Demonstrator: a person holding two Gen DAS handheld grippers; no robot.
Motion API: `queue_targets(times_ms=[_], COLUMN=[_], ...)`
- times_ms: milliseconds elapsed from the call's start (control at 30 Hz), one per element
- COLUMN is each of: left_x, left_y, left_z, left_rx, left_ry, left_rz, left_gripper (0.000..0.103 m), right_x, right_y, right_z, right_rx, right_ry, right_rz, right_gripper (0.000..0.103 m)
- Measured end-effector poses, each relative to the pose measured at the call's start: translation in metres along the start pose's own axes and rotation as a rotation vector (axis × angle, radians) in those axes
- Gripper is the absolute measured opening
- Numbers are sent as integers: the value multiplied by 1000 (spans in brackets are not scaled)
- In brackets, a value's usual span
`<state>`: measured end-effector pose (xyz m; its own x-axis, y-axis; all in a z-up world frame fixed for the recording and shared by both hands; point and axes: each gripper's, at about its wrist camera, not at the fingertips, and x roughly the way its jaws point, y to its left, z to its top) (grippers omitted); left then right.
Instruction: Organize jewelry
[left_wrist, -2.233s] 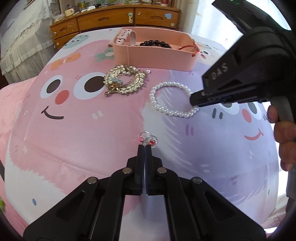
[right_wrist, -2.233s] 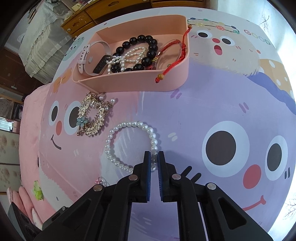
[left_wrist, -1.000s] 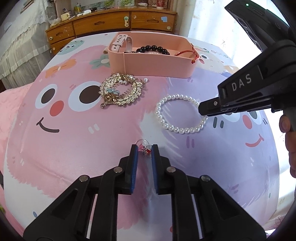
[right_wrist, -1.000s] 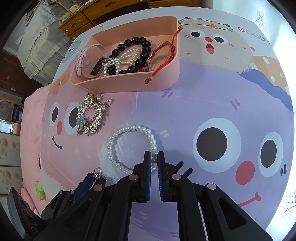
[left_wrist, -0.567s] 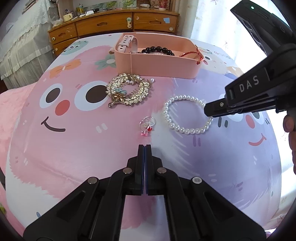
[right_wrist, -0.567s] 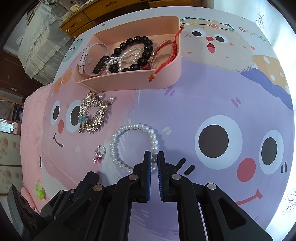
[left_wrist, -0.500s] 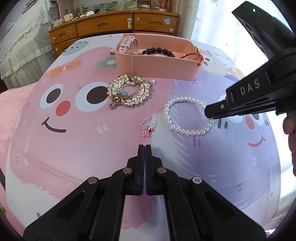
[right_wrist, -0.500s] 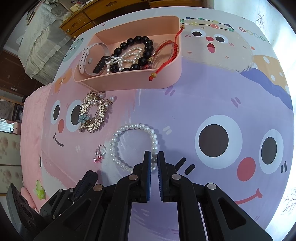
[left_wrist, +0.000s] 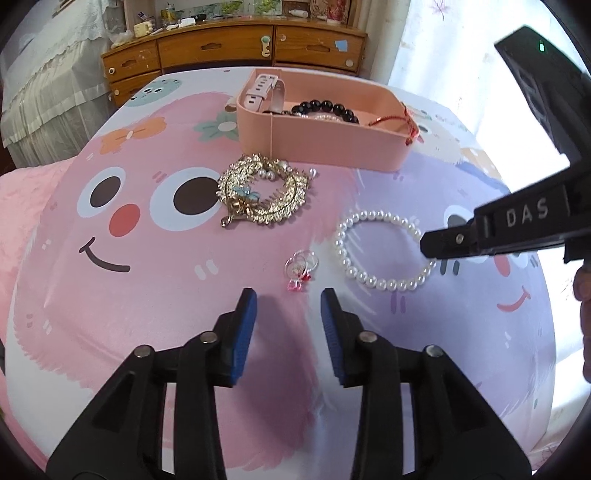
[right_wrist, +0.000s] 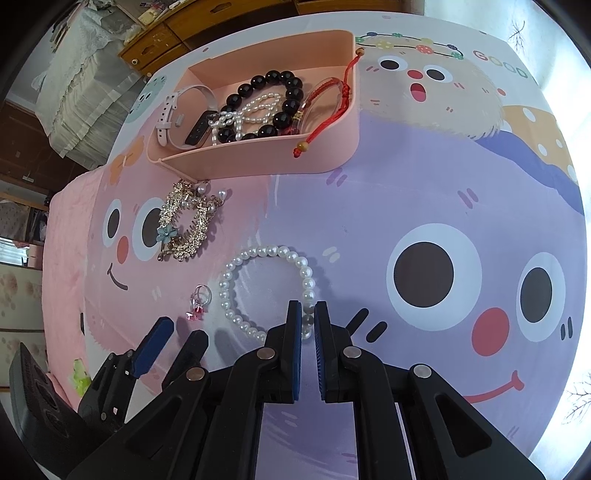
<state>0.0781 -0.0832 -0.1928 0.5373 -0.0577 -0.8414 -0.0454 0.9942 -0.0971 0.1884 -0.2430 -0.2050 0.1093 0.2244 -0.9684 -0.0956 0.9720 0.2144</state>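
A small clear ring piece with pink crystals lies on the cartoon cloth just beyond my left gripper. That gripper's jaws are opening and nothing is between them. My right gripper points steeply down, shut on a bead of the white pearl bracelet, which lies flat on the cloth. A gold hair comb rests in front of the pink tray. The tray holds a white watch band, a black bead bracelet, a pearl strand and a red cord bracelet.
A wooden dresser stands behind the table. A bed with a white lace cover is at the left. A person's hand shows at the right edge. The cloth drops off at the table's rounded edges.
The left gripper, partly open around the ring piece a second ago, closed and drew back, leaving the piece on the cloth; now its jaws stand apart. The right gripper has not moved.
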Motion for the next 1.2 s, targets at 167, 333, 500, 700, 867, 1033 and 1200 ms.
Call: queue_targets(times_ms=[167, 333, 500, 700, 867, 1033, 1200], left_x=[6, 10, 10, 8, -3, -24, -50], left_y=[-1, -4, -4, 0, 1, 2, 7], left_z=[4, 8, 8, 8, 10, 22, 49], left_rx=[6, 22, 33, 28, 46, 68, 82], left_ry=[4, -1, -4, -11, -26, -58, -113], left_rz=[-2, 12, 0, -12, -18, -36, -70], left_gripper=[33, 23, 6, 6, 6, 6, 6], right_x=[1, 0, -3, -7, -14, -31, -56], right_y=[-6, -8, -12, -14, -13, -7, 3], right_z=[2, 5, 8, 8, 6, 6, 8], right_rx=[7, 11, 25, 39, 51, 42, 25], right_ry=[3, 2, 0, -7, -16, -50, -105], right_rz=[0, 2, 2, 1, 3, 18, 53], right_gripper=[7, 7, 7, 7, 7, 7, 7])
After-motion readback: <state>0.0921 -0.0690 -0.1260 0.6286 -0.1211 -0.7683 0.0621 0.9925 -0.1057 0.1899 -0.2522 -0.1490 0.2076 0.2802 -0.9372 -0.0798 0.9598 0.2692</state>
